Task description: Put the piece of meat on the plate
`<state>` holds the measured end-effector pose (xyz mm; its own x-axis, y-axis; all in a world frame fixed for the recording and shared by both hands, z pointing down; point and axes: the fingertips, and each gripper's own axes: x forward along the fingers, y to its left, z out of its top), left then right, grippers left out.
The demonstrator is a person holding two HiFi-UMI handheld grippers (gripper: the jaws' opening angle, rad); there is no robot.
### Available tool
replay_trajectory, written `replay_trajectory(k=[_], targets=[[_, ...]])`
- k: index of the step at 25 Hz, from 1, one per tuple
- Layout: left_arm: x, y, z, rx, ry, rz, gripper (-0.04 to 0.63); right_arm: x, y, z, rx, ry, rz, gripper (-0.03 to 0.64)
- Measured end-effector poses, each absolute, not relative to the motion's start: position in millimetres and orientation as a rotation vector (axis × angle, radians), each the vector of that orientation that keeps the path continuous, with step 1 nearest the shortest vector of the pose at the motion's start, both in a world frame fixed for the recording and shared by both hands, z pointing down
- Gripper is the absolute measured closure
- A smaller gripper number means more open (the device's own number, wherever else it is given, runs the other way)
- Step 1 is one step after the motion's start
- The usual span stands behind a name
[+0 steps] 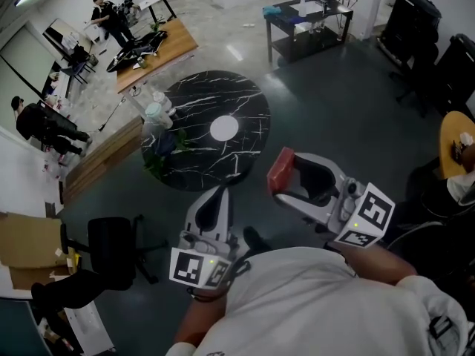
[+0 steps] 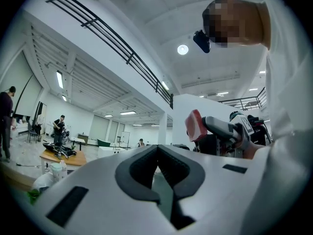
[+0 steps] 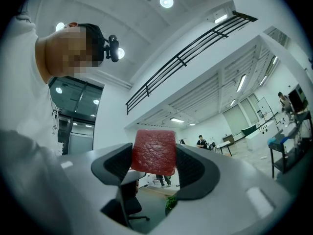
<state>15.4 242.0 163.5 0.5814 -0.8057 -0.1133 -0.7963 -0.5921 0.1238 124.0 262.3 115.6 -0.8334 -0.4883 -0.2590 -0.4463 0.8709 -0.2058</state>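
The piece of meat [image 1: 280, 167] is a flat red slab, and my right gripper [image 1: 283, 175] is shut on it, holding it in the air to the right of and nearer than the table. In the right gripper view the meat [image 3: 153, 152] sits upright between the two dark pads of my right gripper [image 3: 154, 156]. The white plate [image 1: 224, 128] lies at the middle of a round black marble table [image 1: 189, 102]. My left gripper [image 1: 220, 193] hangs shut and holds nothing, near the table's front rim. In the left gripper view its tips [image 2: 157, 149] meet, with the meat [image 2: 195, 125] at the right.
Bottles [image 1: 156, 108] and a green plant [image 1: 162, 153] stand on the table's left side. A black office chair [image 1: 111, 245] is at the left on the floor. A wooden table [image 1: 152, 54] and a dark cart [image 1: 308, 22] stand farther back. People stand far to the left.
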Motion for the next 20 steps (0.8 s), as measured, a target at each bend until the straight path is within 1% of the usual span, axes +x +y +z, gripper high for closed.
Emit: replay_trajectory(k=[20], targets=[[-84, 133, 154, 2.855, -1.321, -0.177, 0.589, 29, 155, 111, -0.814, 2.724, -0.165, 0.350]])
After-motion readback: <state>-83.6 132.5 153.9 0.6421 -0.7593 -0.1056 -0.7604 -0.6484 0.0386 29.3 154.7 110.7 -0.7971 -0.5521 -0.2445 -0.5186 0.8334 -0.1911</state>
